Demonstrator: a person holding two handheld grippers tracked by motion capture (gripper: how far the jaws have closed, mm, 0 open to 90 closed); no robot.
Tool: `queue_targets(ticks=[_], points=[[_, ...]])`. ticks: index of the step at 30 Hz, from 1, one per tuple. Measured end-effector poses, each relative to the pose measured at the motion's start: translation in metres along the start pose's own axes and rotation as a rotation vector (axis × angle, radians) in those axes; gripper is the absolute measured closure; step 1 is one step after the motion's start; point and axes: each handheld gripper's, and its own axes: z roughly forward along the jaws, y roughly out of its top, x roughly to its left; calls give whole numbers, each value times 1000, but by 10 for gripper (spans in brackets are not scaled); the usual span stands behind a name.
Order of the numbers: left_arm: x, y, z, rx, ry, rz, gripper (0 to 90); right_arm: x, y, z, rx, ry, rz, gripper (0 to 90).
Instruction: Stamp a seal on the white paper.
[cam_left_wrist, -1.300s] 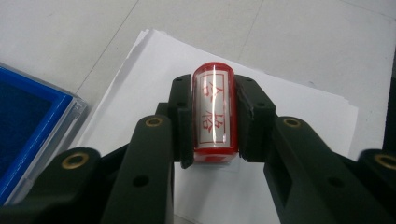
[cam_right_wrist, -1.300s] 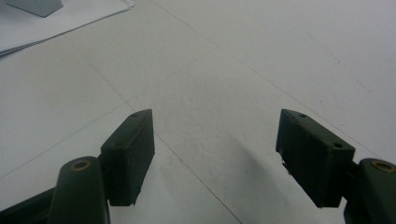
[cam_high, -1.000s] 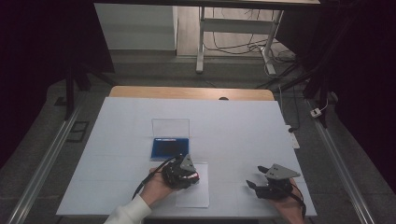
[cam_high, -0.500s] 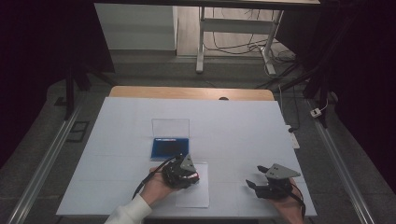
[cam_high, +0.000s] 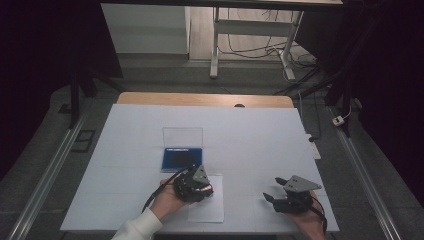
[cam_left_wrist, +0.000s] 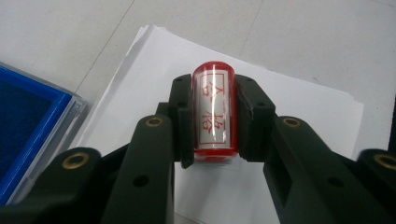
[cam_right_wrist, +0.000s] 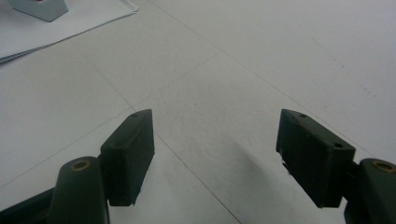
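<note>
Item one, far left of the lot: my table (cam_high: 125, 150), white-topped, with a wooden strip along the far edge.

Item two: blue ink pad (cam_high: 181, 157) in a clear case, lid standing open on the far side. It lies left of centre, just beyond my left hand. In the left gripper view its blue corner (cam_left_wrist: 28, 121) shows at the left edge, beside the paper.

Item three: my left hand (cam_high: 167, 200), white sleeve, coming in from the near edge and carrying my left gripper (cam_high: 195, 184). Its two black jaws are clamped on the stamp, one pad on each side of it.

Item four: stamp (cam_left_wrist: 215, 114), a red cylinder with a clear shell and a white label bearing red characters. It is held between the left jaws, over the paper; whether its lower end touches the sheet I cannot tell.

Item five: paper (cam_left_wrist: 289, 102), a small stack of white sheets, on the table near the near edge, under the left gripper. A corner of it (cam_right_wrist: 93, 21) shows far left in the right gripper view.

Item six, right side: my right gripper (cam_right_wrist: 215, 156), near the near edge, well apart from the left one. Its jaws stand wide apart over bare table, nothing between them.
</note>
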Motion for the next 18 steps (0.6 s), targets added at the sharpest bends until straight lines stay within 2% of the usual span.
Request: queue_targets(ticks=[3,4,9,12,18], points=[[1,0,-1,-4,-4,-6,705,0,0,0,2,-1,2,274],[2,0,-4,-29,-14,-18,704,0,0,0,2,-2,2,274],[2,2,-6,-29,-18,-15,700,-2,0,-3,3,-7,1,274],[2,5,-16,-66,-8,-16,700,-3,-1,-5,0,-6,5,274],[2,8,-35,-135,-19,-29,700,-3,-1,-6,-1,-13,5,274]])
